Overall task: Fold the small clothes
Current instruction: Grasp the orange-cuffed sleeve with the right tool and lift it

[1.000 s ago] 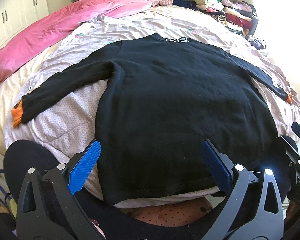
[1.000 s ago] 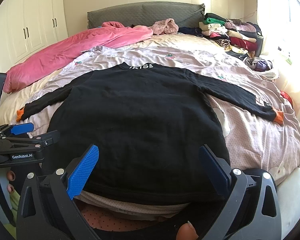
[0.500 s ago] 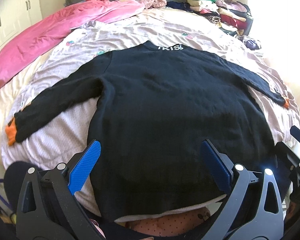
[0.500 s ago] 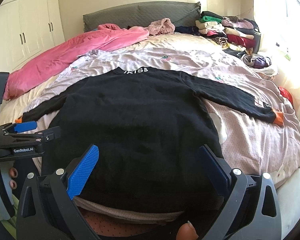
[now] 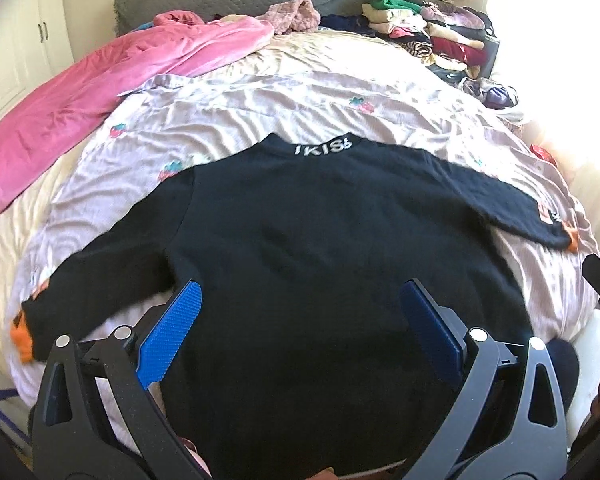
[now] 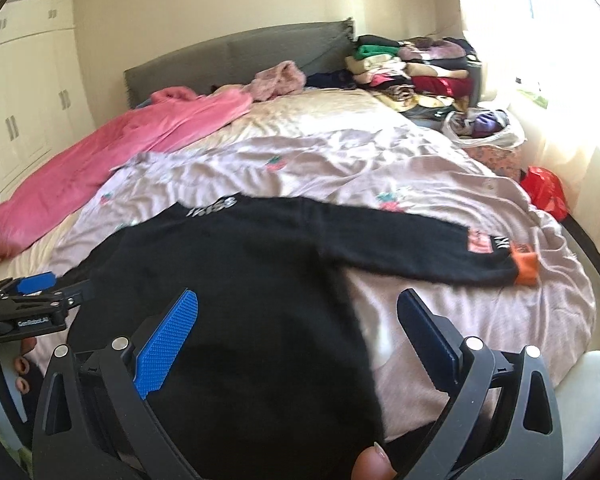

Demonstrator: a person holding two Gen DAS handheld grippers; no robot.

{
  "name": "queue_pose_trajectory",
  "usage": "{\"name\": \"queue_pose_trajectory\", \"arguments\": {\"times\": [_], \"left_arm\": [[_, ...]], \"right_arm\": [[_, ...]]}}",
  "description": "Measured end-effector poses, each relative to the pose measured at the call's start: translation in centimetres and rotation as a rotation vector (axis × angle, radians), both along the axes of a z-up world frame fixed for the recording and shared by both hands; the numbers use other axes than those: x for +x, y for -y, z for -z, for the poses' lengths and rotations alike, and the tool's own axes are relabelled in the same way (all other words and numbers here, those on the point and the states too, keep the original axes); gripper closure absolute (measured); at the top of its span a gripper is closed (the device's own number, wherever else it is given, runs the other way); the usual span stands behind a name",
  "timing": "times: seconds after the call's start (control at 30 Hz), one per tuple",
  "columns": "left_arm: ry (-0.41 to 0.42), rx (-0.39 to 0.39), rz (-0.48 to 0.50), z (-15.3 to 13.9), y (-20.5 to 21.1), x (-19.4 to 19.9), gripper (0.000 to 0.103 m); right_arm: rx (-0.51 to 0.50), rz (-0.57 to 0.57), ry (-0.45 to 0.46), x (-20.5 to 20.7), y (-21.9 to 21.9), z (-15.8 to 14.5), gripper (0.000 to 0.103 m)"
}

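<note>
Black sweater (image 5: 320, 260), orange cuffs (image 6: 526, 266); pink blanket (image 5: 100, 92).

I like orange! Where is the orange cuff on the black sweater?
In the right wrist view, one orange cuff ends the black sweater's sleeve, lying on the lilac quilt at the right, near the bed's edge.

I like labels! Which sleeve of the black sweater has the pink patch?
The sleeve stretched toward the window side. A pink patch sits beside its orange cuff; the other sleeve shows none.
</note>
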State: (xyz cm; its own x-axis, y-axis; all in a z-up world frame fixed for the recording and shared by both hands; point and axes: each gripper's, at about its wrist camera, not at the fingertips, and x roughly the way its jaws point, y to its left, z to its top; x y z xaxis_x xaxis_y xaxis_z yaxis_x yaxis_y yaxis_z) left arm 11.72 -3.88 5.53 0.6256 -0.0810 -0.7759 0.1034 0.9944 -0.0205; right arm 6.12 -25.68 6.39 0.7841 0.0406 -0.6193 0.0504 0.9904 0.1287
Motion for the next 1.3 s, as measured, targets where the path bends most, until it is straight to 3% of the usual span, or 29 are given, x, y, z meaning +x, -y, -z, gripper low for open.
{"name": "queue_pose_trajectory", "arguments": {"times": [0.43, 0.63, 0.87, 1.03, 1.3], "left_arm": [[0.019, 0.053, 0.074, -1.5, 5.6, 6.1, 0.009], [0.006, 0.016, 0.089, -1.2, 7.7, 9.3, 0.009], [0.032, 0.039, 0.096, -1.3, 9.7, 12.5, 0.009], [0.022, 0.03, 0.103, 0.1, 10.5, 14.1, 0.009], [-0.028, 0.025, 0.146, 5.4, 11.5, 14.9, 0.009]], "right_arm": [[0.054, 0.174, -0.009, 6.4, 6.7, -1.3, 0.004], [0.064, 0.28, -0.015, 9.1, 9.4, -1.0, 0.004], [0.133, 0.386, -0.015, 12.8, 12.9, -0.9, 0.004], [0.188, 0.496, -0.02, 13.7, 15.6, 1.1, 0.004], [0.225, 0.637, -0.058, 12.5, 18.6, 6.9, 0.004]]}}
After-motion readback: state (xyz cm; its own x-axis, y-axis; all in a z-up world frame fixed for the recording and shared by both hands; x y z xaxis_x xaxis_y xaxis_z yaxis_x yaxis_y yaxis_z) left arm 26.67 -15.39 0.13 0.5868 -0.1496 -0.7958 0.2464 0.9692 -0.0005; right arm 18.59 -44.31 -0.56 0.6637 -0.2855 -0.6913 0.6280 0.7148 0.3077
